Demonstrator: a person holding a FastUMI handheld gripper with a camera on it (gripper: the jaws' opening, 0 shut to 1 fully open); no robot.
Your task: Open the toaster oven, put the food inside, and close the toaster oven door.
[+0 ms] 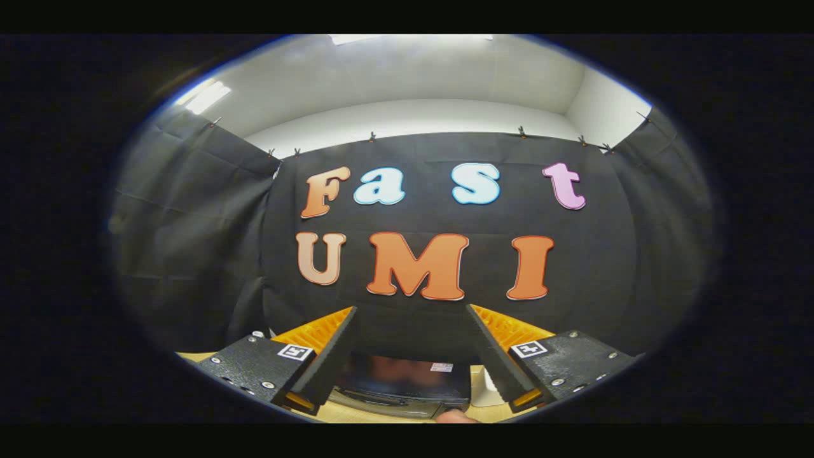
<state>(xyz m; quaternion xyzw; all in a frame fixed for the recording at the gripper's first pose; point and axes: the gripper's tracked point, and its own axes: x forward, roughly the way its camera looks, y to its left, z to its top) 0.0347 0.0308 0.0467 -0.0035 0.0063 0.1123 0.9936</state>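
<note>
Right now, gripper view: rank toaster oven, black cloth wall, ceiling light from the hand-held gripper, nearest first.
Hand-held gripper fingers spread, holding nothing.
1. Toaster oven: low between the fingers, dark top and glossy front.
2. Black cloth wall: beyond the fingers, behind the oven.
3. Ceiling light: high above the cloth.

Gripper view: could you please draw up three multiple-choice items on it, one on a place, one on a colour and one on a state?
1. Where does the toaster oven lie?
A) out past one finger
B) low down, in the gap between the two fingers
C) hung on the cloth wall

2. What colour is the table under it?
A) light wood
B) blue
C) red

3. How does the gripper stand?
A) shut on food
B) open, holding nothing
C) shut on the door handle

Answers:
1 B, its dark glossy body shows between the fingers.
2 A, a pale tan surface shows below the oven.
3 B, the fingers are spread wide with only the cloth wall between their tips.
</note>
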